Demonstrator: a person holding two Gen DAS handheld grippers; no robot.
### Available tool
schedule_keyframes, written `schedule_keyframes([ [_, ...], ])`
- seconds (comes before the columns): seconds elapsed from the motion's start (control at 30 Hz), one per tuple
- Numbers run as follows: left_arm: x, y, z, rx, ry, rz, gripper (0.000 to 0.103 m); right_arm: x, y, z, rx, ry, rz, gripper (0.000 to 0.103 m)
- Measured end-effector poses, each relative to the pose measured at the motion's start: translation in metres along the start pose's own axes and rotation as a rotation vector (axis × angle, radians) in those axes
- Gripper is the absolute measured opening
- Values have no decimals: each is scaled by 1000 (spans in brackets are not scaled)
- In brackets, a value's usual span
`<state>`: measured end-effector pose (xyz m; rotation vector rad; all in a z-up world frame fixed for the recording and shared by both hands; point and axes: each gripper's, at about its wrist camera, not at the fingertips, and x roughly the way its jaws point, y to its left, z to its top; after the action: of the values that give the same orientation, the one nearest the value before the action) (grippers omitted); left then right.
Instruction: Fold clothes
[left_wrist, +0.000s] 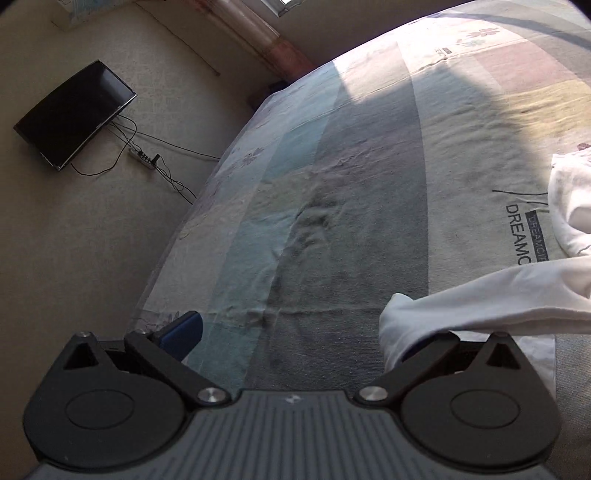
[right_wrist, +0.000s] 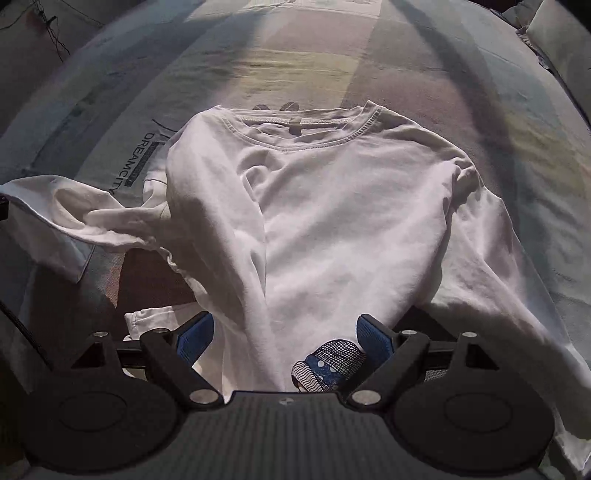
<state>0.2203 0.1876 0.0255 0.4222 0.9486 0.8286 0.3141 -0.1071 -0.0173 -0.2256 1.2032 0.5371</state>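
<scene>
A white long-sleeved shirt (right_wrist: 332, 206) lies spread on the bed sheet (right_wrist: 295, 55), collar at the far end. A blue printed figure (right_wrist: 328, 363) shows near its lower part. My right gripper (right_wrist: 284, 332) is open just above that lower part, its blue pads (right_wrist: 195, 336) on either side of the cloth. One sleeve (right_wrist: 74, 210) stretches out to the left. In the left wrist view that sleeve (left_wrist: 480, 295) is draped over the right finger of my left gripper (left_wrist: 301, 332), which is open wide. The other sleeve (right_wrist: 517, 295) runs down the right side.
The sheet (left_wrist: 332, 184) is striped and patchwork, with "DREAMCITY" lettering (left_wrist: 517, 229). Beyond the bed's left edge are a black screen (left_wrist: 74, 114) and a power strip with cables (left_wrist: 142, 157). A pillow (right_wrist: 554, 37) lies at the far right.
</scene>
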Motion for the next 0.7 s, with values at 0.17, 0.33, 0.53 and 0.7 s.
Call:
schedule_keyframes([
  [0.17, 20, 29, 16, -58, -36, 57, 103, 2, 5, 6, -9, 0, -13, 88],
  [0.33, 30, 57, 33, -117, -88, 105, 103, 0, 12, 14, -17, -15, -15, 88],
  [0.53, 46, 78, 29, -138, -114, 150, 103, 1, 33, 22, -47, -23, 18, 89],
  [0.7, 78, 87, 15, -120, -74, 169, 103, 4, 55, 30, -74, -17, 70, 89],
])
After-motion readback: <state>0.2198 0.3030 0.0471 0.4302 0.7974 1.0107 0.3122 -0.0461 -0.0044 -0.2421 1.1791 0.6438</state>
